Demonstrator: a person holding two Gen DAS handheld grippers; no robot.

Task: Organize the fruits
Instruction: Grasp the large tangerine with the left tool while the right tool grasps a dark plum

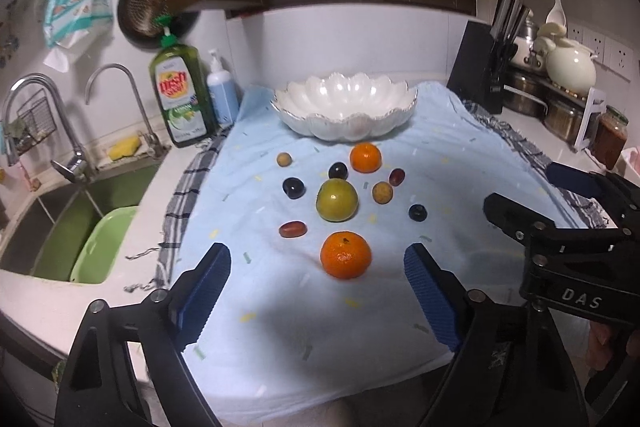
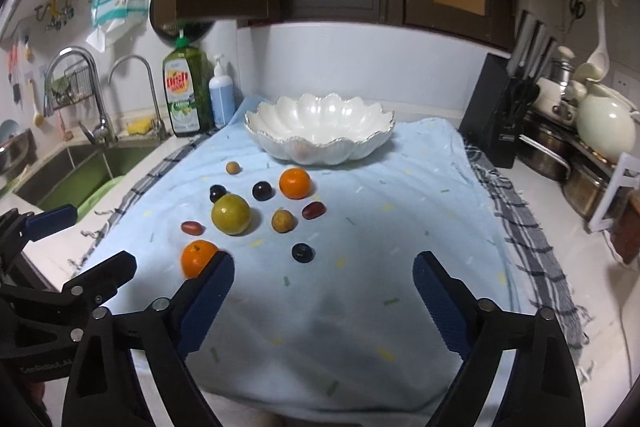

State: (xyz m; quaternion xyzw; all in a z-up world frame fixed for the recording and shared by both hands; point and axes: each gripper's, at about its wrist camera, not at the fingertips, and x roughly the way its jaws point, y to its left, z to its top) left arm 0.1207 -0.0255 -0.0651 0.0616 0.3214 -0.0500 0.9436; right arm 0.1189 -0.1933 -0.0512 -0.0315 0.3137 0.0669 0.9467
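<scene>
Between open left jaws, near orange (image 1: 345, 255), bare cloth (image 1: 304, 327) below

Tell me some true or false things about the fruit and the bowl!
1. The bowl is full of fruit. False: no fruit shows in it; the fruit lies on the blue cloth.
2. Two oranges lie on the cloth. True: near orange, far orange.
3. The left gripper holds an orange. False: it is open and empty.
4. The green fruit sits among the small fruits. True.
5. The right gripper is shut. False: it is open.
</scene>
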